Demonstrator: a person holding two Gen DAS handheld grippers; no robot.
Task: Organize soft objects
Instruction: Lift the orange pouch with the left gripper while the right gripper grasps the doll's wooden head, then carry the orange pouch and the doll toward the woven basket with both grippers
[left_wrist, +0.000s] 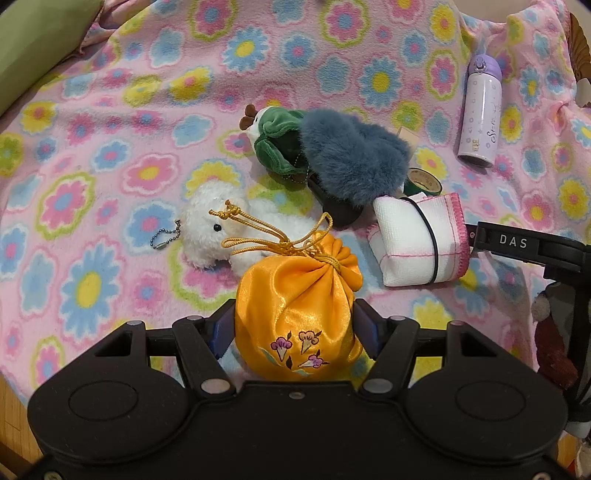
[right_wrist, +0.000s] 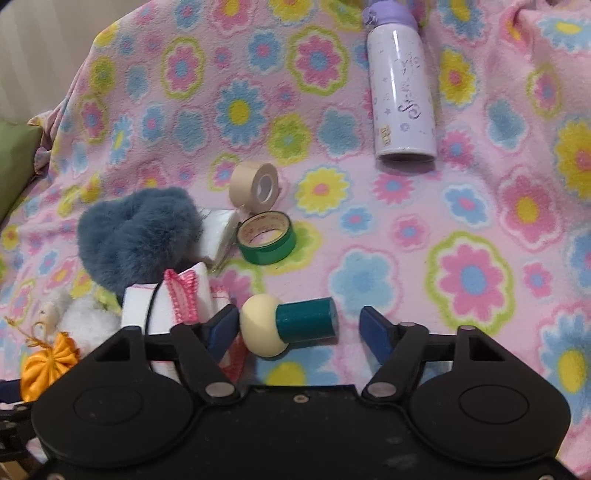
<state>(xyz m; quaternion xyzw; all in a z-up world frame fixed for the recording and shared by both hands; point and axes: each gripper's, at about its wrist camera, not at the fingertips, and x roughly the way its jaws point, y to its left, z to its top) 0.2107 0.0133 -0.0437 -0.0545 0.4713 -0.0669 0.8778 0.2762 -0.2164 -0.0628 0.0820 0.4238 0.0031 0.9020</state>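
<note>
Surface: a pink fleece blanket (left_wrist: 110, 110) with blue, yellow and pink flowers is covering everything; a green cushion (left_wrist: 33, 48) is lying at the far left
Pouch: an orange satin drawstring pouch (left_wrist: 295, 314) with embroidered flowers is standing near, gold cord trailing over a white plush toy (left_wrist: 214, 229)
Left tongs (left_wrist: 295, 328): clenching the pouch on both sides
Right tongs (right_wrist: 299, 328): released, straddling a cream-and-teal mushroom toy (right_wrist: 288, 325), right pad apart from it
Far right: a lilac bottle (right_wrist: 402, 96) is lying down
</note>
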